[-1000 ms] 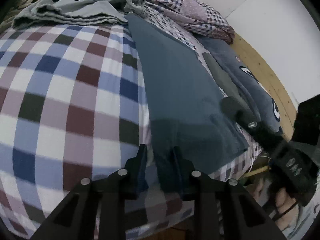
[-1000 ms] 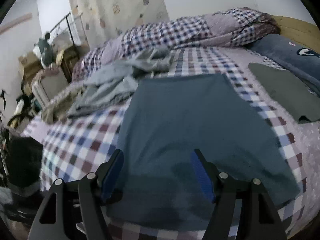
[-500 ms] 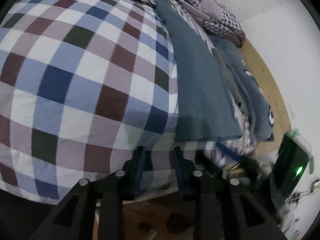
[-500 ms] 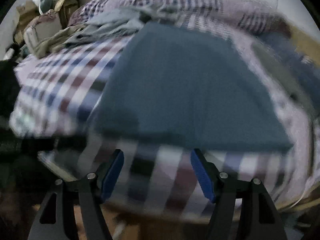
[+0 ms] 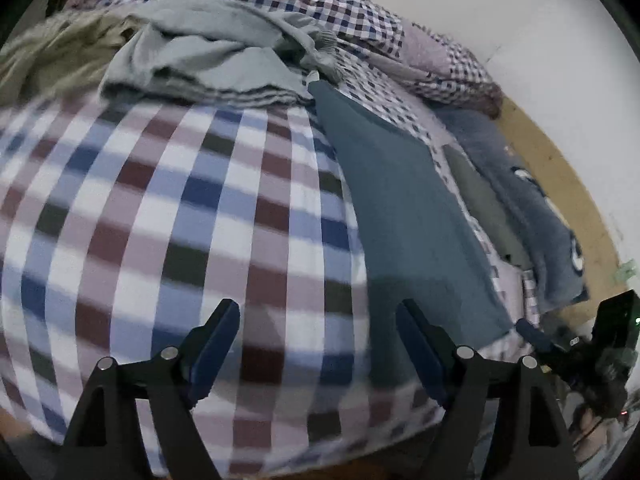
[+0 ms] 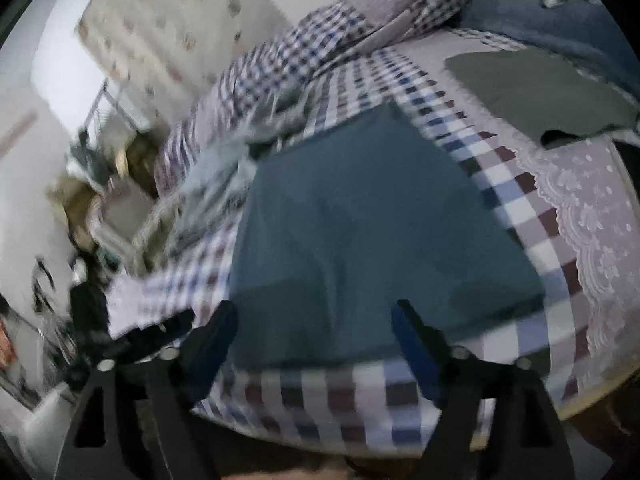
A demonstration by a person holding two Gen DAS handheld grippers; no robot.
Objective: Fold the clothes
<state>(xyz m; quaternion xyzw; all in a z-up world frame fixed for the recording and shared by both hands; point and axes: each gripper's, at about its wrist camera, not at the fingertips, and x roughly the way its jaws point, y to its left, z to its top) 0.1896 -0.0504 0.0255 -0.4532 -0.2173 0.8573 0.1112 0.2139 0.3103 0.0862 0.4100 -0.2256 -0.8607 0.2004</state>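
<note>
Change: left gripper point(image 5: 316, 340) fingers, nearly together half a second ago, now stand wide apart; the view has lifted back over the bed from its front edge.
Teal garment point(image 6: 372, 232): folded flat into a rectangle, lying on the checked bedsheet point(image 5: 180, 220) close to the bed's near edge.
Left fingers: spread over the sheet, the right-hand one point(image 5: 416, 344) just over the garment's near-left corner, nothing between them.
Right gripper point(image 6: 312, 340): fingers wide apart too, poised over the garment's near edge, gripping nothing.
Left of the garment: a crumpled pale grey garment point(image 5: 208, 52) heaped on the sheet, touching the teal one's far corner.
Right of the garment: a folded olive-grey piece point(image 6: 536, 92) lying flat, apart from it, with lace-edged lilac cloth point(image 6: 592, 200) between.
Beyond that: a blue plush blanket point(image 5: 532, 208) along the wooden bed frame point(image 5: 568, 188).
Far end: a small-check quilt point(image 5: 352, 20) bunched up.
Sharpness: right view is motion-blurred at left.
</note>
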